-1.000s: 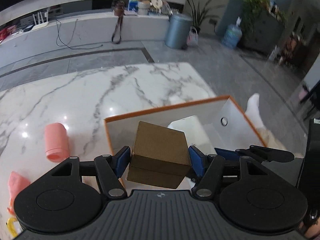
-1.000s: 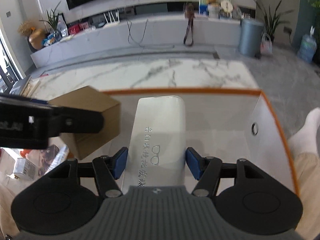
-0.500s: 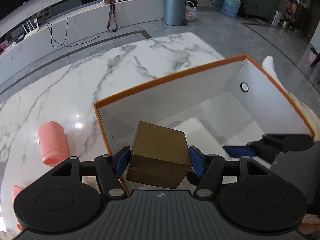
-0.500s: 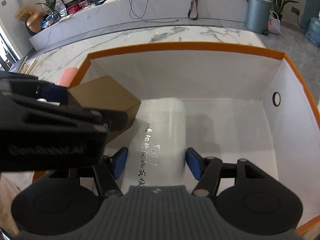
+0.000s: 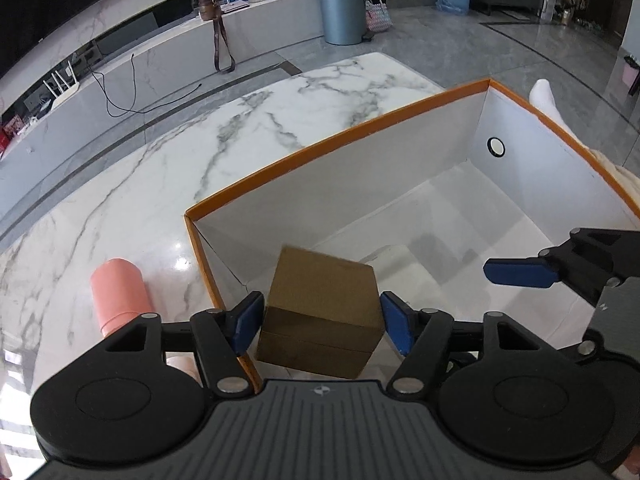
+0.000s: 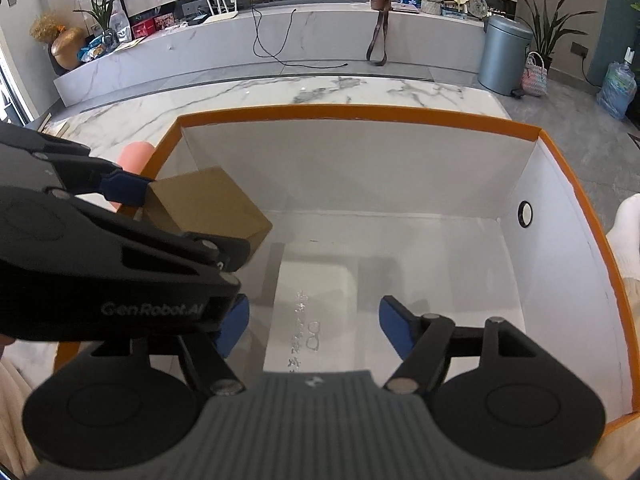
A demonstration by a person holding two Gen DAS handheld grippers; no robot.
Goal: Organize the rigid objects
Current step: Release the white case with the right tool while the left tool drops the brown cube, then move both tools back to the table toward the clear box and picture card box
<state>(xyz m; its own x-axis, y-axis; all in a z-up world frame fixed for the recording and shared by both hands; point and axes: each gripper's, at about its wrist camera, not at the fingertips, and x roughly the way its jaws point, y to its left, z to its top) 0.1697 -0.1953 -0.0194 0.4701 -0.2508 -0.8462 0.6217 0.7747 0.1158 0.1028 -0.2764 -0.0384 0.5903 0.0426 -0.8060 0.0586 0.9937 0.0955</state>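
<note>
Both our gripper jaws have just been opening: the left gripper frees the brown cardboard box at the orange-rimmed bin's lower-left corner, the right gripper spreads off the white case on its floor, so both look delivered.

I see bare floor across the right half of the orange-rimmed box; the brown box and white case crowd its left.

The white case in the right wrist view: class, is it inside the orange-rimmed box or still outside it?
Inside. The white case lies flat on the floor of the orange-rimmed box, between the right gripper pads, which have just been opening and stand clear of it.
</note>
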